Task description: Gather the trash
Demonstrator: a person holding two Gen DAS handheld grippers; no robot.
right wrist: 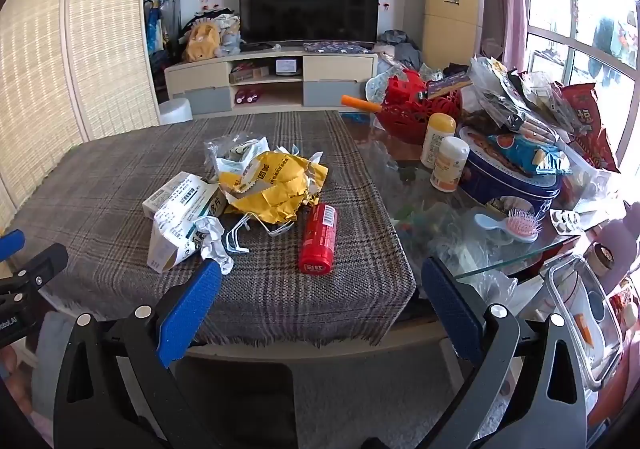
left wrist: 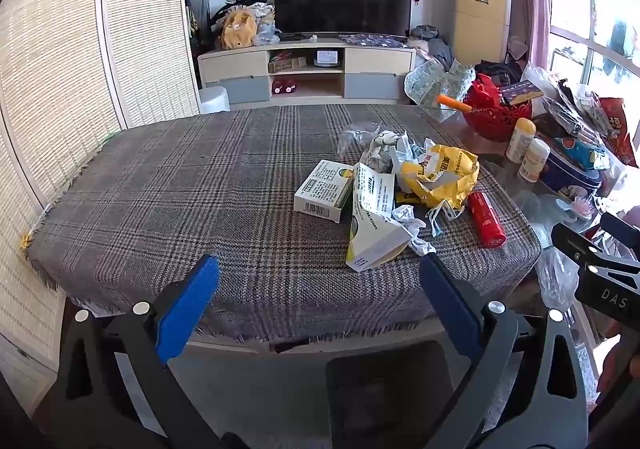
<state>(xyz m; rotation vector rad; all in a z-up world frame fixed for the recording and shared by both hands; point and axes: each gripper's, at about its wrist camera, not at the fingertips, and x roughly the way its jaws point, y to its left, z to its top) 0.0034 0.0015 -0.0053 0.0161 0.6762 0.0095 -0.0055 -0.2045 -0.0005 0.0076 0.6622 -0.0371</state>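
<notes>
Trash (right wrist: 256, 193) lies near bottles (right wrist: 448, 165), red basket (right wrist: 416, 109).

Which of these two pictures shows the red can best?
The right wrist view: the red can lies near the middle, barcode and end label facing the camera. The left wrist view shows it farther right, seen obliquely, its label harder to read.

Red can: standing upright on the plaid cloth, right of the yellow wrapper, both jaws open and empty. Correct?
One thing is off: the red can is not upright, it lies on its side on the plaid cloth. The right wrist view shows this clearly. The rest holds: it sits right of the yellow wrapper, and the left gripper and right gripper both have open, empty jaws.
</notes>
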